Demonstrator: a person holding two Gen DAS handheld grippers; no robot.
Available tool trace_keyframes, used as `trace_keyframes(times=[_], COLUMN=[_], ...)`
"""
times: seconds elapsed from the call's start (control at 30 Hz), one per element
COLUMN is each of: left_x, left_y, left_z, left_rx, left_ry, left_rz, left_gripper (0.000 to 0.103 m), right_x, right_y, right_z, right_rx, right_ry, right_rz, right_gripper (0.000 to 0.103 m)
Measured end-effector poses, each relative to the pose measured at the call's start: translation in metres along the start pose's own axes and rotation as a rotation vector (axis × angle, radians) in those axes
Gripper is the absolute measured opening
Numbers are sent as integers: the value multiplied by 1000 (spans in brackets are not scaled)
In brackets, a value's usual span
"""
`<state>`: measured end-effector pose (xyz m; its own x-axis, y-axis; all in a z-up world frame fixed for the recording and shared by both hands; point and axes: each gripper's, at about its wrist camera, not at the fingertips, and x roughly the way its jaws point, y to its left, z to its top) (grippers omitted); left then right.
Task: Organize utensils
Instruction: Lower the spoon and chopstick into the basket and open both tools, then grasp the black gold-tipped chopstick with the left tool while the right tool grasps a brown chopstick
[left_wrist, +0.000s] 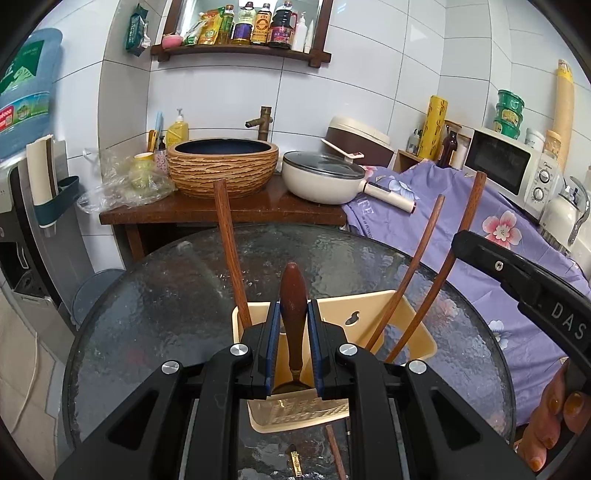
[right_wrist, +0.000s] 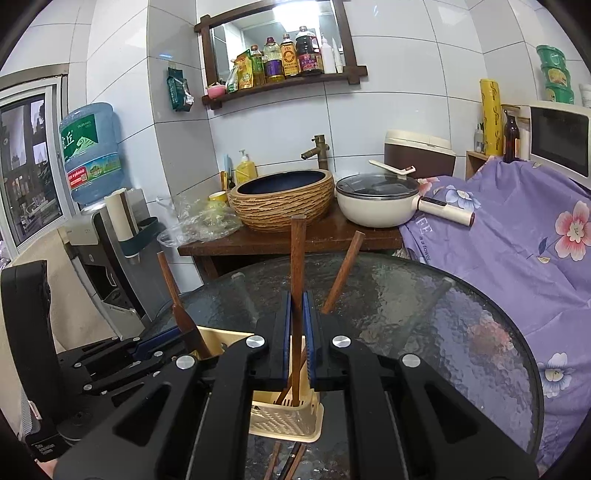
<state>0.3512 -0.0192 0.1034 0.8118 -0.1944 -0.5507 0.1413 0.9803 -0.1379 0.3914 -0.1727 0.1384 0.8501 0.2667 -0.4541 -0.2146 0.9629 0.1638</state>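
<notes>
A: Where does the left hand-held gripper (left_wrist: 291, 347) sit in the left wrist view?

B: At lower centre. Its blue pads pinch a brown-handled utensil (left_wrist: 293, 295), whose long axis runs upright. Its lower end dips into the cream utensil basket (left_wrist: 413, 332) directly below, on the round glass surface (left_wrist: 147, 314).

A: And the right hand-held gripper (right_wrist: 297, 332)?

B: At lower centre of the right wrist view, pressed onto one wooden chopstick (right_wrist: 297, 258), also upright, its lower end inside the same basket.

A: What else does the basket hold?

B: Other wooden sticks (left_wrist: 424, 266) lean out towards the upper right, and one (left_wrist: 229, 236) towards the upper left. A few utensils (right_wrist: 284, 461) lie on the glass at the bottom edge, outside the basket.

A: Which way is the next move likely to go?

B: Probably straight down; both pieces stand over the opening.
</notes>
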Motion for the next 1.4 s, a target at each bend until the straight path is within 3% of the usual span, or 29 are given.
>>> trace_keyframes(times=[0.23, 0.27, 0.3, 0.33, 0.4, 0.47, 0.6, 0.77, 1.1, 1.3, 1.4], left_x=[-1, -4, -9, -12, -24, -33, -51, -58, -57, -50, -42], left_y=[1, 1, 2, 1, 1, 0, 4, 14, 14, 12, 13], left_z=[0, 1, 1, 1, -1, -4, -22, -52, -136, -164, -171], left_rx=[-1, -1, 0, 1, 8, 22, 20, 10, 46, 48, 25], left_ry=[-6, -12, -24, -31, -60, -81, -93, -49, 113, 173, 196], left_rz=[-14, -15, -17, -21, -30, -25, -47, -51, -48, -47, -43], left_gripper=[16, 21, 28, 33, 51, 53, 73, 77, 78, 77, 71], right_x=[2, 2, 0, -2, -11, -18, -33, -41, -23, -7, 1], right_y=[-6, -7, -8, -10, -13, -13, -15, -12, -14, -12, -5], right_z=[0, -1, -2, -3, -6, -8, -23, -62, -156, -183, -189], right_rx=[32, 32, 34, 38, 57, 54, 57, 22, -6, 8, -4], right_ry=[8, 7, 1, -4, -35, -44, -23, 67, 296, 385, 411], right_rz=[4, 1, -2, -3, 4, 6, 17, 31, 14, 13, 12], right_gripper=[10, 11, 19, 35, 47, 47, 47, 47, 46, 40, 35])
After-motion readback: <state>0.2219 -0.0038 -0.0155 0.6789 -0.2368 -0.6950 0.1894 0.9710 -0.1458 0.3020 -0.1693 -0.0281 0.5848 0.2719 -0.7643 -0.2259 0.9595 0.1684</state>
